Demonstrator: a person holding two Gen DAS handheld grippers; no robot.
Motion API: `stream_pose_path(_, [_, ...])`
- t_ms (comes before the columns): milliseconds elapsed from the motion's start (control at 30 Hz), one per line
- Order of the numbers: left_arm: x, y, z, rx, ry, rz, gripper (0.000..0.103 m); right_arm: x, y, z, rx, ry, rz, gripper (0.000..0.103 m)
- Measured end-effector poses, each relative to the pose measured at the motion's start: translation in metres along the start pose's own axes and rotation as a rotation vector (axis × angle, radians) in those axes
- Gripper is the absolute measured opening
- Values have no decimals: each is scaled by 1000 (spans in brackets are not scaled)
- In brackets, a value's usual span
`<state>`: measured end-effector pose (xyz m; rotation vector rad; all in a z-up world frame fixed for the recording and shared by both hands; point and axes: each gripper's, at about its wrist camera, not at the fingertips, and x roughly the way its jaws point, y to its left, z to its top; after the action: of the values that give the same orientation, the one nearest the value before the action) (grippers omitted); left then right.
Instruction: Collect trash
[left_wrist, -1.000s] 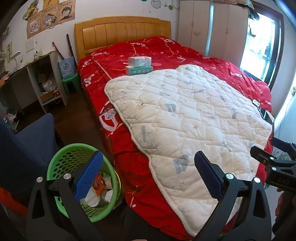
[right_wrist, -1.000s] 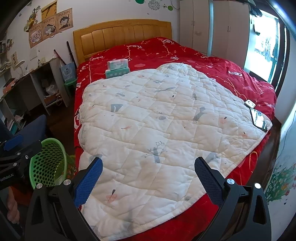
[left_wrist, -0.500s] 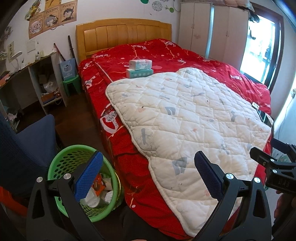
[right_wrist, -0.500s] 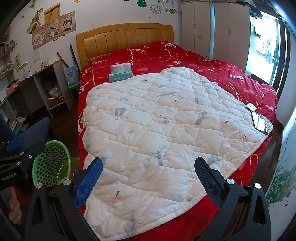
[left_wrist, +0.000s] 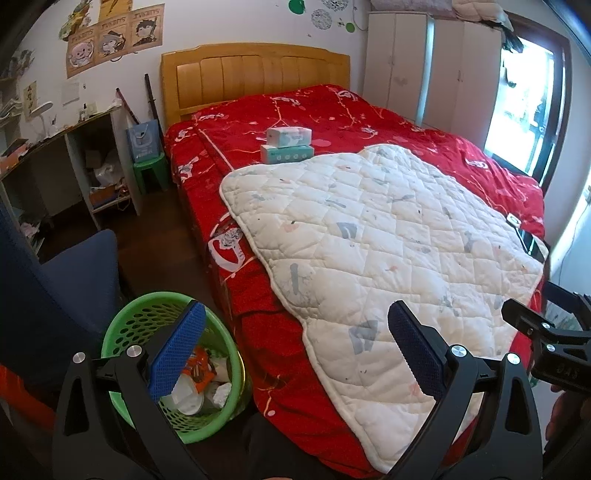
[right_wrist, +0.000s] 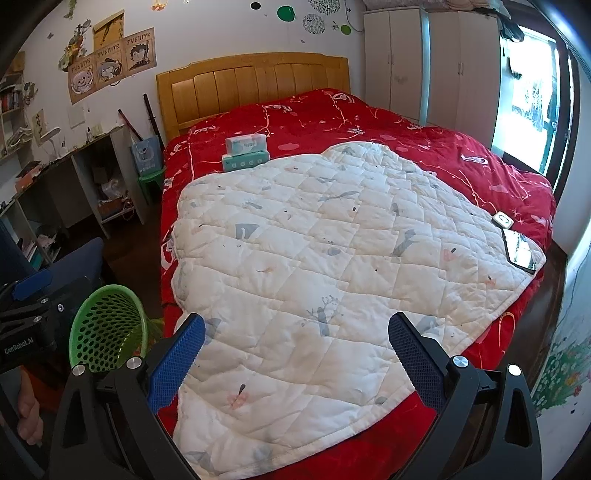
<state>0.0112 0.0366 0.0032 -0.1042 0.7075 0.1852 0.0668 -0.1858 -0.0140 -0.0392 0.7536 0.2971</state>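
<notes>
A green plastic basket (left_wrist: 122, 328) stands on the floor by the bed's near left corner, with wrappers and white scraps (left_wrist: 201, 384) inside; it also shows in the right wrist view (right_wrist: 107, 328). My left gripper (left_wrist: 295, 350) is open and empty, above the basket and the bed's edge. My right gripper (right_wrist: 295, 354) is open and empty, over the foot of the white quilt (right_wrist: 314, 258). No loose trash shows on the bed.
The bed has a red cover (left_wrist: 295, 114) with two stacked tissue boxes (left_wrist: 288, 144) near the headboard. A phone (right_wrist: 519, 251) and a small white device (right_wrist: 502, 220) lie at the quilt's right edge. A blue chair (left_wrist: 55, 280) and shelves (left_wrist: 74, 177) stand left.
Both grippers have drawn back and tilted up a little, so the bed looks farther off and more wall shows. The jaws stay open and empty.
</notes>
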Motion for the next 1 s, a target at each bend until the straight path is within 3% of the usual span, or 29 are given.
stream_pose_path(1000, [-11,7,4,-35,-38,37,97,-7,7,4,-12,-22,10,96])
